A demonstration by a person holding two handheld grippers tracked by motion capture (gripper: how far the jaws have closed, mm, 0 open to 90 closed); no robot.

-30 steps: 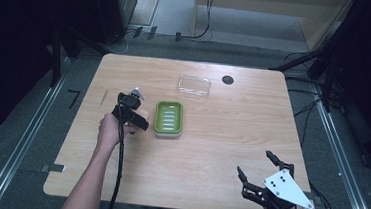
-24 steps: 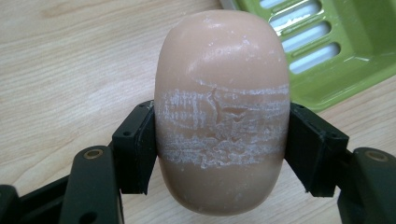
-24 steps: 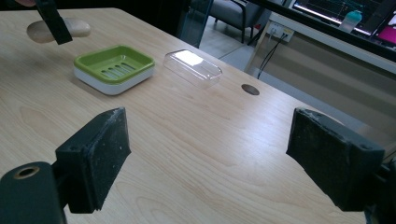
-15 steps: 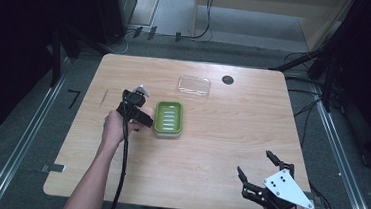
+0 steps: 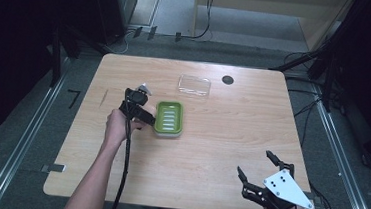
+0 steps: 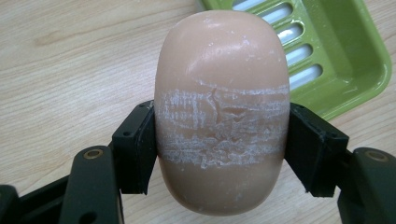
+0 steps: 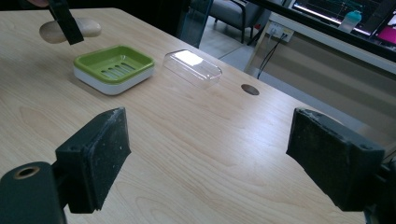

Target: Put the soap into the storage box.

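The left gripper is clenched across the middle of the soap, jaws pressing on its narrow waist where white scuffs mark the surface. It holds the bar just beside the green dish, slightly above the table, probably so the soap can go flat onto the dish's slotted floor. The clear lid lies apart toward the far edge, leaving the dish uncovered for that. The right gripper rests near the table's near corner, jaws spread wide with nothing between them, out of the way.
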